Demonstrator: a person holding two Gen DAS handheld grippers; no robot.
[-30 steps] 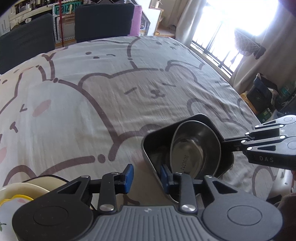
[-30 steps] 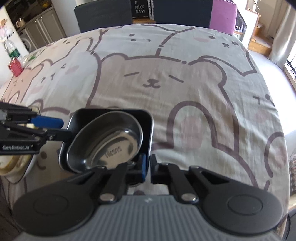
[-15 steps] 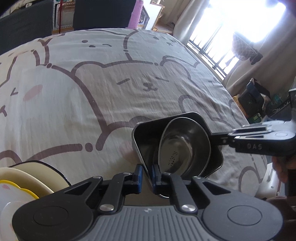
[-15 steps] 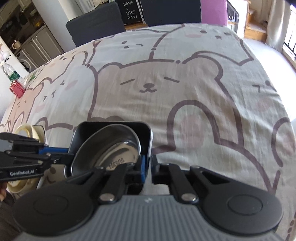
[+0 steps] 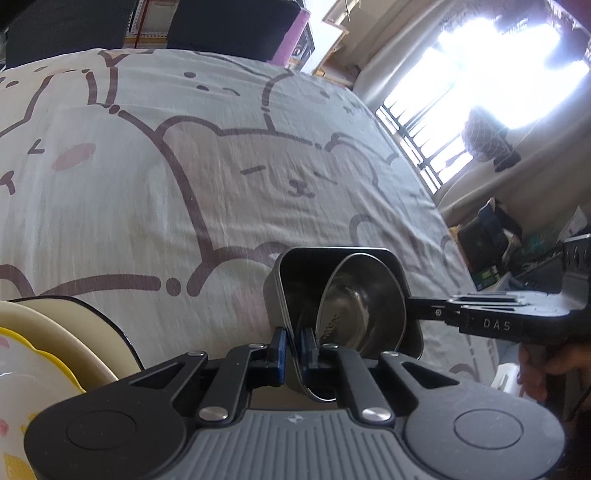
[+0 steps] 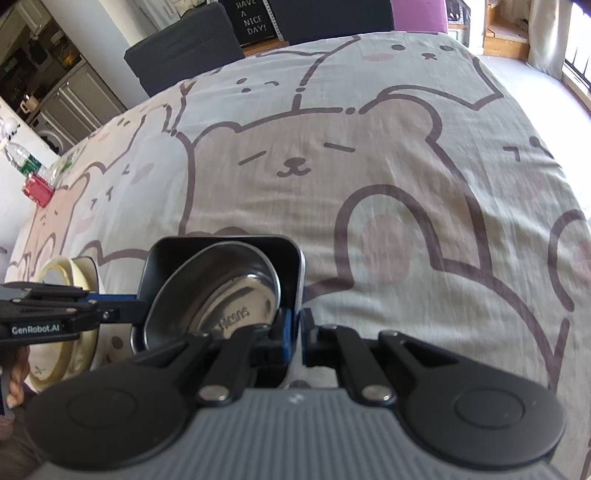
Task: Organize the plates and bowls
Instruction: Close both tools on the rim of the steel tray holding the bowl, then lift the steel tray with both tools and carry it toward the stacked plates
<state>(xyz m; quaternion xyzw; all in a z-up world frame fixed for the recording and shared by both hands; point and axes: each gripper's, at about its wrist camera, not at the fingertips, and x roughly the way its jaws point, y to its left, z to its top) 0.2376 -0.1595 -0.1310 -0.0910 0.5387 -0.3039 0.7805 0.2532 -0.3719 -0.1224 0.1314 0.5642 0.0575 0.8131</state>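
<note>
Tablecloth (image 5: 155, 206): black square tray (image 5: 295, 273) near its near edge, steel oval dish (image 5: 362, 295) tilted inside. Left gripper (image 5: 293, 349) has just closed, pinching the steel dish's rim; right gripper (image 6: 295, 334) pinches the tray wall. Judgement: separating the two can begin.

"DAS" is showing in pale letters on the side of the right gripper (image 5: 406, 313), seen from the left wrist view. "GenRobot.AI" is showing in white on the side of the left gripper (image 6: 142, 309), seen from the right wrist view. A black sign (image 6: 252, 19) behind the table is reading "HAVE A NICE DAY!". The steel bowl (image 6: 236, 299) is carrying a stamped word on its floor, not legible.
</note>
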